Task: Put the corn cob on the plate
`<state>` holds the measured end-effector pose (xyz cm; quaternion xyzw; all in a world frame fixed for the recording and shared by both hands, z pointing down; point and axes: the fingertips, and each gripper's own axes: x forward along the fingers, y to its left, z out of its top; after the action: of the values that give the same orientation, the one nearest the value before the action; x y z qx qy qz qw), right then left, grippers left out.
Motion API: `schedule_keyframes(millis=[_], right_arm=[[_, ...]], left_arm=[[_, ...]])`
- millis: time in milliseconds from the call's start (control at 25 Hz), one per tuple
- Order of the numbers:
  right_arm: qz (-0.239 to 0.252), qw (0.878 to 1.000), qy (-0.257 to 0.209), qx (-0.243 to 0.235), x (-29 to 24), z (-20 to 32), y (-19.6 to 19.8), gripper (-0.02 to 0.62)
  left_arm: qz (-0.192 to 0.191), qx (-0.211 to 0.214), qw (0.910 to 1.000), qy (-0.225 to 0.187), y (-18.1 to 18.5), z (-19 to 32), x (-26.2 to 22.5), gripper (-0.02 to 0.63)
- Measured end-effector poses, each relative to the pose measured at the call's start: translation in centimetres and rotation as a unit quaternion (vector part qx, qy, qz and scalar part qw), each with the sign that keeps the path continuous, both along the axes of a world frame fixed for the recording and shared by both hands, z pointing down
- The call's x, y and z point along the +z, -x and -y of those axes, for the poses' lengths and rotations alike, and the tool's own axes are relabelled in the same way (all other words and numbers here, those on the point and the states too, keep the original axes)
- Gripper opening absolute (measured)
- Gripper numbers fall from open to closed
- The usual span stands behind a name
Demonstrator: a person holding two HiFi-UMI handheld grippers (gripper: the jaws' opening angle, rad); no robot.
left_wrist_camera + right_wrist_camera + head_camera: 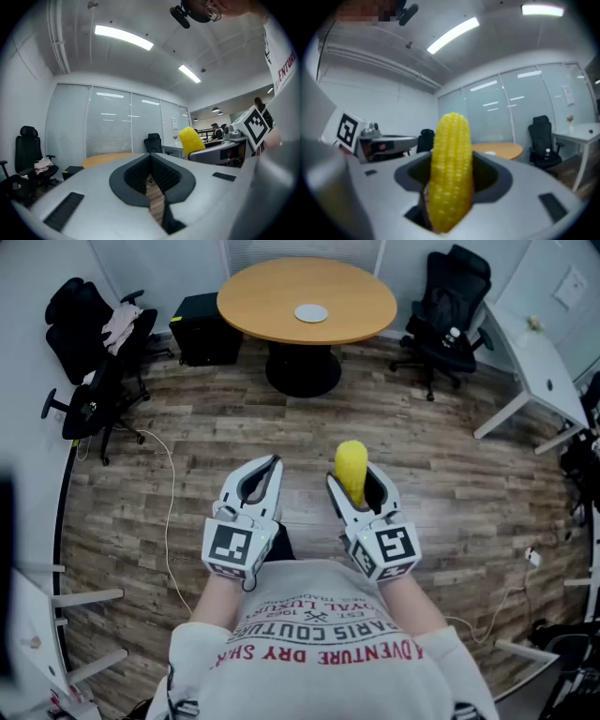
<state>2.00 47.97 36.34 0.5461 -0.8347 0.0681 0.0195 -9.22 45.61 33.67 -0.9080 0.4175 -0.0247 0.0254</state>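
Standing on the wood floor, well back from the round bench, the person holds both tools out level in front of the body. On the left, the left tool has its jaws closed tip to tip with nothing between them; only floor shows through the gap behind the pads. Further along, in the middle of the far bench, lies the small pale plate, bare. To the right, the right tool is clamped round the lower part of the corn cob, its jaws spread wide by the cob's girth. The cob stands upright, and much of it rises clear above the jaws.

The likely trouble is the grip. The cob is round and bumpy and held low, so a jolt on the way over could tip it or let it slide out. At the bench, the plate looks small, and a round cob let go carelessly or at a slant could roll off its rim.
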Motion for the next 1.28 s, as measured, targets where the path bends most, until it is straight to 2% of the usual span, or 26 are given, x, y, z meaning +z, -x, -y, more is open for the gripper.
schedule_keyframes(millis=[360, 760, 960, 1280], right_arm=[[0.007, 1.0, 0.004, 0.001, 0.1, 1.5, -0.6, 0.268], [0.026, 0.999, 0.031, 0.012, 1.3, 4.4, -1.5, 0.268], [0.026, 0.999, 0.039, 0.018, 1.7, 7.6, -0.9, 0.268], [0.022, 0.998, 0.042, 0.044, 1.5, 15.6, 0.4, 0.268]], left_arm=[[0.005, 0.004, 0.9999, 0.007, -0.7, 1.5, 0.3, 0.032], [0.008, 0.026, 0.9992, 0.028, -1.7, 4.5, 1.4, 0.032], [-0.002, 0.037, 0.9983, 0.045, -1.2, 7.8, 2.0, 0.032], [-0.005, 0.067, 0.9972, 0.033, -0.1, 16.6, 1.5, 0.032]])
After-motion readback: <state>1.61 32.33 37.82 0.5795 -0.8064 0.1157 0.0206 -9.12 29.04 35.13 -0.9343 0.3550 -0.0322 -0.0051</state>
